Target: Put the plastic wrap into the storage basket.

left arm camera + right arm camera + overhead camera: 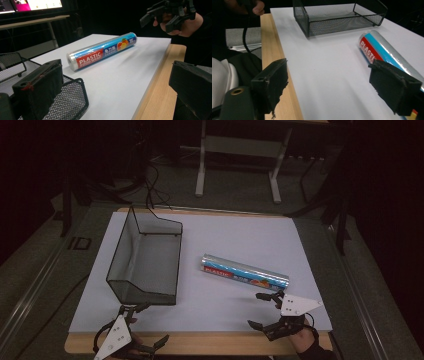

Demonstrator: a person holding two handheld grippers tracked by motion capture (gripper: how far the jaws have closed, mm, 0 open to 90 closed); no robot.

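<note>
White sheet [240, 245] covers the wooden table [200, 343] in a dark room; both grippers' jaws gape, empty.

1 mesh basket [145, 260], 1 roll of plastic wrap [245, 272], 1 white board [240, 305]

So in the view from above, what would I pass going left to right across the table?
Left tool at the near edge → black mesh basket → roll of plastic food wrap lying on the white sheet → right tool, near the roll's right end, jaws apart and holding nothing.
</note>
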